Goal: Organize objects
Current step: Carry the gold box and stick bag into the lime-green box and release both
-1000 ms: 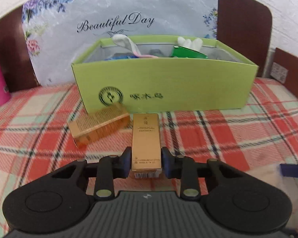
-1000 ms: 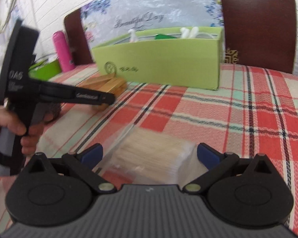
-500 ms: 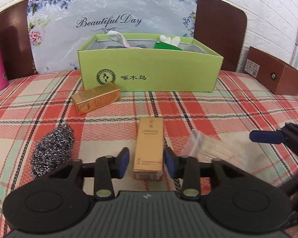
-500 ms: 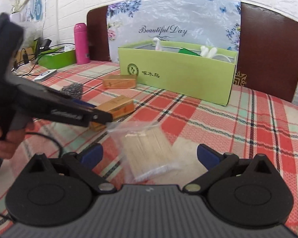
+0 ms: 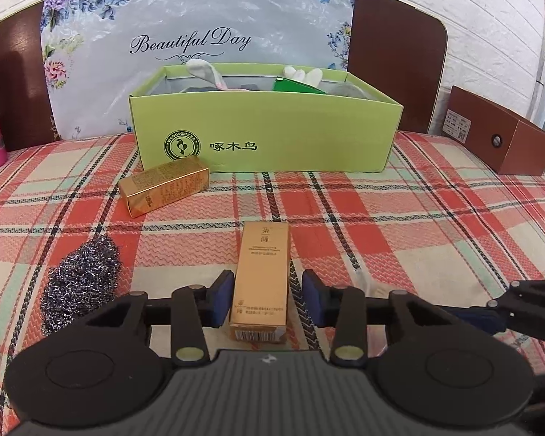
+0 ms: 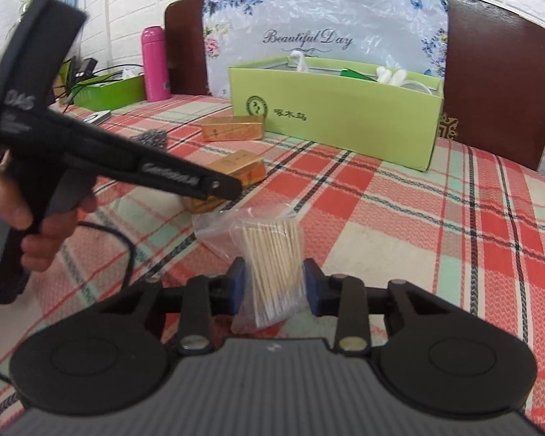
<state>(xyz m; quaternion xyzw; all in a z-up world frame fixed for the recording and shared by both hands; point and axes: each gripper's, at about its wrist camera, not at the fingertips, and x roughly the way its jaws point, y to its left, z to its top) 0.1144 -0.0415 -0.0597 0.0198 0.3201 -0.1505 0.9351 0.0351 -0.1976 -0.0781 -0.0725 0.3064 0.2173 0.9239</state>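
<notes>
A gold carton (image 5: 261,276) lies on the plaid cloth between the pads of my left gripper (image 5: 267,299); the jaws are open, with small gaps on both sides. A second gold carton (image 5: 163,190) lies by the green box (image 5: 265,138), which holds several items. My right gripper (image 6: 274,285) is shut on a clear bag of toothpicks (image 6: 272,254), low over the cloth. The left gripper (image 6: 134,170) also shows in the right wrist view, in front of the gold carton (image 6: 236,170).
A steel wool pad (image 5: 80,283) lies at the left. A pink bottle (image 6: 156,63) and a green tray (image 6: 109,91) stand at the far left. A brown box (image 5: 497,138) stands at the right. A headboard with a floral bag (image 5: 192,40) is behind the green box.
My left gripper pulled the gold carton back from the green box, then let go of it. My right gripper closed on the toothpick bag.
</notes>
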